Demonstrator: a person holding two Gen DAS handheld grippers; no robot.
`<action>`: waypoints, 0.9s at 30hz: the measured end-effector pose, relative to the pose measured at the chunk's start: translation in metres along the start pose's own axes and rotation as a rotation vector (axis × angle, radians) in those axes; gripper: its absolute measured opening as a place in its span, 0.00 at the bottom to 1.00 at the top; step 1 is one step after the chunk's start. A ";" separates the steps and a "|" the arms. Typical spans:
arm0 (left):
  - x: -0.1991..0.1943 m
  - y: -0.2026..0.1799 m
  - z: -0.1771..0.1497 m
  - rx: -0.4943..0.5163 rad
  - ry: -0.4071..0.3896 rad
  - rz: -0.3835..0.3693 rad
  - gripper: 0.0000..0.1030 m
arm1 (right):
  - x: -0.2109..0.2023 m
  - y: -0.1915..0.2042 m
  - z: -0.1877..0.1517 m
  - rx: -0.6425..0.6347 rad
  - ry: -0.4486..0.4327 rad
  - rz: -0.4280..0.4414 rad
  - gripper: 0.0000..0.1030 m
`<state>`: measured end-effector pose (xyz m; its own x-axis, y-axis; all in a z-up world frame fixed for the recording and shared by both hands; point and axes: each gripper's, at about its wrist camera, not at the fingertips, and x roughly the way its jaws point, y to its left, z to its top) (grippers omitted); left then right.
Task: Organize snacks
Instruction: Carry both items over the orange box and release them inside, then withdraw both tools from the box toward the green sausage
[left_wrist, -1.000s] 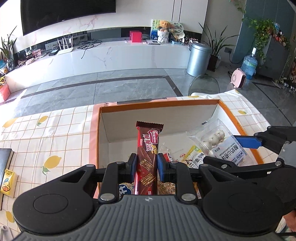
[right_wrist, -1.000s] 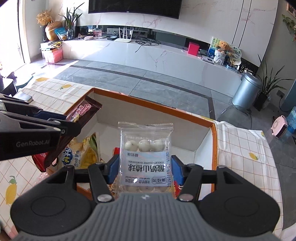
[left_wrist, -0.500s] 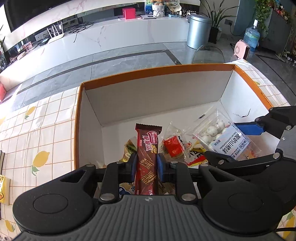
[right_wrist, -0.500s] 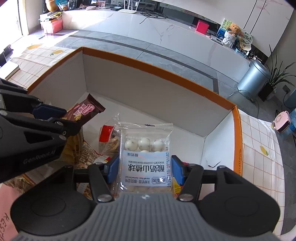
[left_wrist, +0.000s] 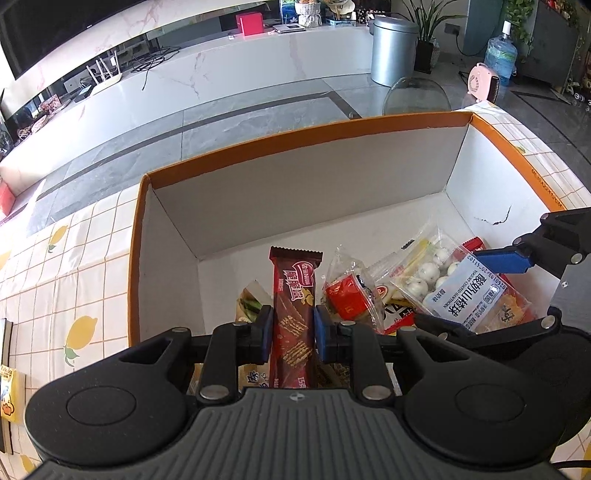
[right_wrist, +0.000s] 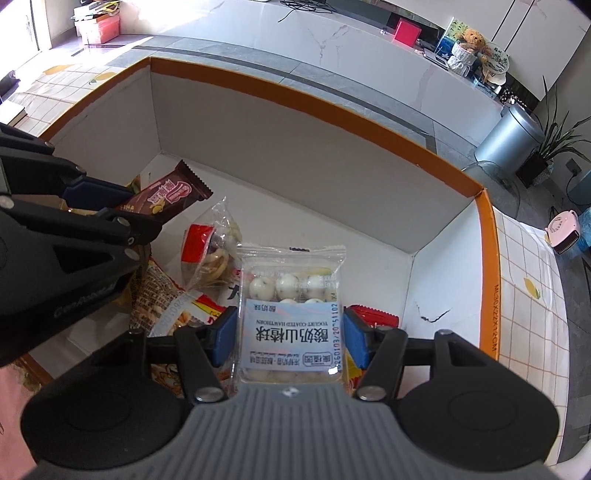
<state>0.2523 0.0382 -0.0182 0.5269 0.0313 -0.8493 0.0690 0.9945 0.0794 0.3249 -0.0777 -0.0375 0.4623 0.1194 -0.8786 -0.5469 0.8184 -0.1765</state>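
A white cardboard box with an orange rim (left_wrist: 295, 136) (right_wrist: 332, 107) lies below both grippers, several snack packs piled on its near floor. My left gripper (left_wrist: 292, 325) is shut on a brown wafer bar (left_wrist: 293, 295), held upright over the pile; the bar (right_wrist: 166, 195) also shows from the side in the right wrist view. My right gripper (right_wrist: 290, 334) is shut on a clear bag of white yogurt-coated hawthorn balls (right_wrist: 290, 314), which reaches in from the right (left_wrist: 454, 291) in the left wrist view. Both point steeply down into the box.
Inside the box lie a clear bag with a red label (left_wrist: 347, 291) (right_wrist: 210, 247) and other wrappers. The far half of the box floor (right_wrist: 314, 214) is bare. A lemon-print tablecloth (left_wrist: 55, 288) surrounds the box. A small yellow pack (left_wrist: 9, 395) sits at the left edge.
Both grippers have sunk toward the box and tipped further down, each keeping hold of its snack. The box now fills most of both views.
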 end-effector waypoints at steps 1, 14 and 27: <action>0.000 0.000 0.000 0.001 0.001 -0.002 0.24 | 0.000 0.000 0.000 -0.001 0.001 -0.001 0.56; -0.021 0.002 0.001 -0.006 -0.032 0.009 0.39 | -0.017 0.005 0.009 -0.049 -0.006 -0.016 0.70; -0.081 0.001 -0.006 -0.056 -0.135 0.004 0.57 | -0.072 -0.001 0.004 0.001 -0.078 -0.025 0.82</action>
<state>0.2048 0.0372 0.0478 0.6363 0.0255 -0.7711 0.0212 0.9985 0.0506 0.2949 -0.0847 0.0279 0.5289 0.1424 -0.8367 -0.5340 0.8221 -0.1977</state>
